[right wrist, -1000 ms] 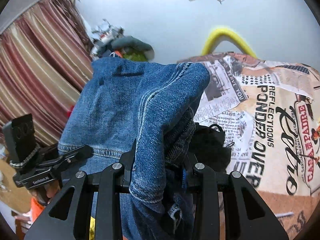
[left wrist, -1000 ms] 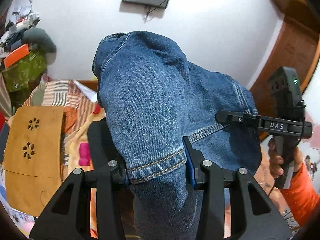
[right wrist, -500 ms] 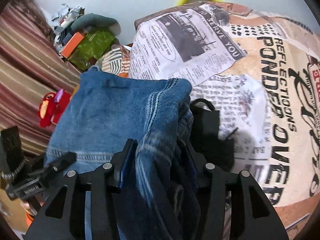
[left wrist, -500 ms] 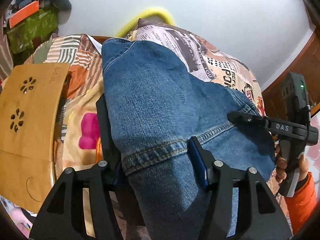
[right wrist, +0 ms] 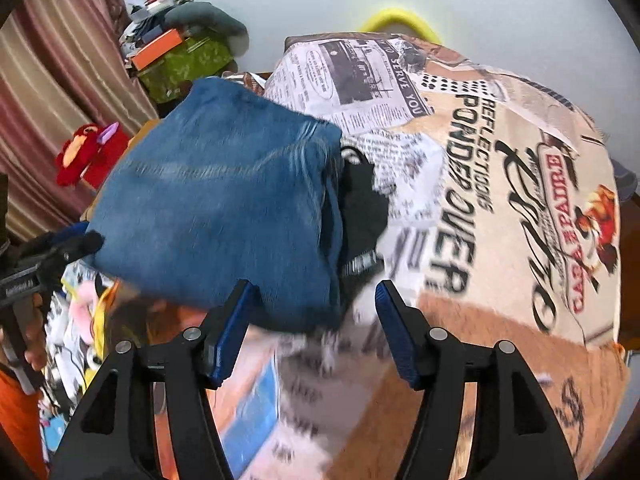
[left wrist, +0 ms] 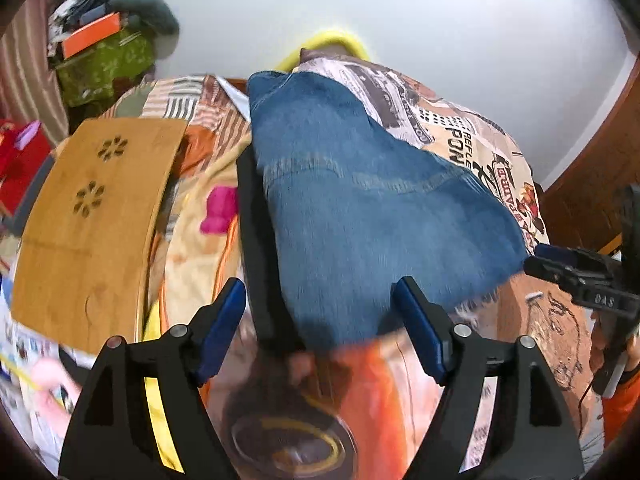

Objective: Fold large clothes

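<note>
We saw the folded jeans (left wrist: 360,216) lying on the printed bedspread (left wrist: 472,140), on top of a black garment (right wrist: 362,200) that showed at their edge. The left gripper (left wrist: 320,320) had its jaws opening, the pads clear of the denim. The right gripper (right wrist: 314,320) was opening too, nothing pinched between its blue pads (right wrist: 230,332). A wooden lap tray (left wrist: 88,220) lay beside the jeans.

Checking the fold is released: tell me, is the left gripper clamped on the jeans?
No, the left gripper is opening, pads clear of the jeans.
</note>
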`<action>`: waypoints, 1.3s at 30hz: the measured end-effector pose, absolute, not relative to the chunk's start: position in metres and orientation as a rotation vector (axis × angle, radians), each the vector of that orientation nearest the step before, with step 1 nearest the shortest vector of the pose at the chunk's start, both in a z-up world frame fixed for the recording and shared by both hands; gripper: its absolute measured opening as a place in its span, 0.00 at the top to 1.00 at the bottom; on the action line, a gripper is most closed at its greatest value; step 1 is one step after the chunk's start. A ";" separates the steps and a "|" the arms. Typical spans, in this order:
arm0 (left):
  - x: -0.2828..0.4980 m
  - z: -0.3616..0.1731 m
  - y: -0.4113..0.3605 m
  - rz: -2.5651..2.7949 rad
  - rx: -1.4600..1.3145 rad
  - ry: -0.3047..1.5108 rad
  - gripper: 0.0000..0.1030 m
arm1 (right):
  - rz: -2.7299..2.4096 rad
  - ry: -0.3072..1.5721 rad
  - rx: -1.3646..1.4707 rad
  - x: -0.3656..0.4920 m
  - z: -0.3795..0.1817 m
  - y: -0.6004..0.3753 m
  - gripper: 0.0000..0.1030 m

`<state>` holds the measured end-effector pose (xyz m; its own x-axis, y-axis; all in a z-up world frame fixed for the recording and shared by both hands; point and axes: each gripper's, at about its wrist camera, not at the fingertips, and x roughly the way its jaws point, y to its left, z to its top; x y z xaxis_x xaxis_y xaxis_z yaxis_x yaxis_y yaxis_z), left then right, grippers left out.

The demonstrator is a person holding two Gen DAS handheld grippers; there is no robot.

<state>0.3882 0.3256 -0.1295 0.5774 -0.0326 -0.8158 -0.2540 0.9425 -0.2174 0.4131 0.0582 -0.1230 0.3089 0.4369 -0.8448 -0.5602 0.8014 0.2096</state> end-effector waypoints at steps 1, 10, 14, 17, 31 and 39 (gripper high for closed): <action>0.382 -0.129 0.322 0.136 -0.334 0.958 0.26 | 0.672 1.060 -0.113 0.409 -0.119 0.054 0.43; 0.292 -0.051 0.254 0.160 -0.224 0.746 0.26 | 0.796 0.779 -0.018 0.327 -0.019 0.026 0.43; 0.243 0.005 0.215 0.140 -0.136 0.572 0.26 | 0.816 0.610 0.005 0.283 0.029 0.007 0.43; 0.204 0.043 0.188 0.142 -0.084 0.436 0.26 | 0.830 0.482 0.023 0.249 0.057 -0.008 0.43; 0.077 0.078 0.093 0.210 0.016 0.046 0.25 | 0.754 0.160 0.078 0.140 0.083 -0.047 0.30; 0.065 0.064 0.094 0.238 -0.028 0.049 0.00 | 0.625 0.131 0.076 0.125 0.077 -0.055 0.01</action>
<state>0.0654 0.0942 0.0636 0.9705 0.2352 -0.0522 -0.2366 0.9714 -0.0217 0.1250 -0.0545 0.0772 0.8028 0.5879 -0.0994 -0.5782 0.8083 0.1106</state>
